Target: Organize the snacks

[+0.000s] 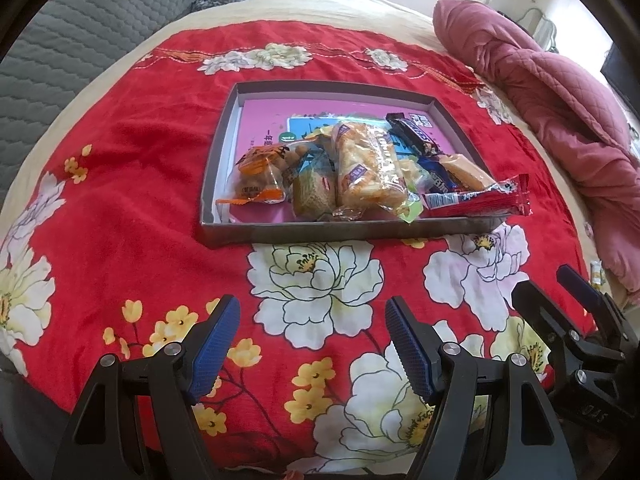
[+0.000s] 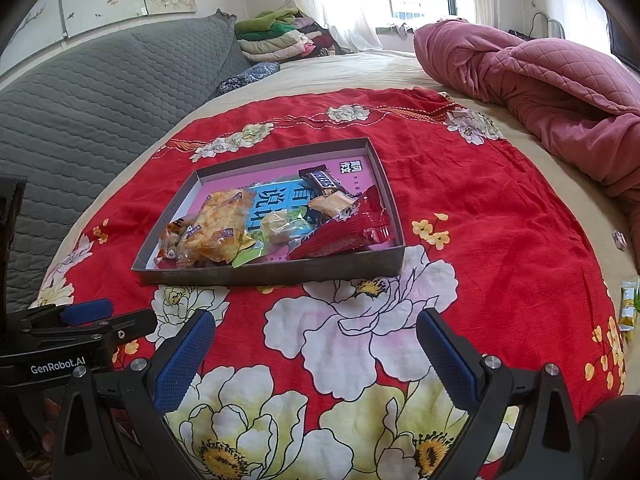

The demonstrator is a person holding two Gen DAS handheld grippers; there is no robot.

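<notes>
A shallow grey tray (image 1: 328,233) (image 2: 272,273) with a pink lining lies on the red floral cloth (image 1: 132,168) (image 2: 480,208). Piled in its near half are an orange packet (image 1: 256,176), long yellow cracker packs (image 1: 368,168) (image 2: 220,224), a dark Snickers bar (image 1: 412,132) (image 2: 324,182) and a red wrapper (image 1: 480,198) (image 2: 340,236). My left gripper (image 1: 313,302) hovers over the cloth short of the tray, open and empty. My right gripper (image 2: 316,316) stands beside it, equally short of the tray, open with nothing between its blue pads.
A crumpled pink quilt (image 1: 560,120) (image 2: 540,88) lies to the right of the cloth. A grey quilted cushion (image 2: 100,100) borders the left, with folded clothes (image 2: 276,36) behind. A small yellow-green packet (image 2: 628,304) rests near the bed's right edge.
</notes>
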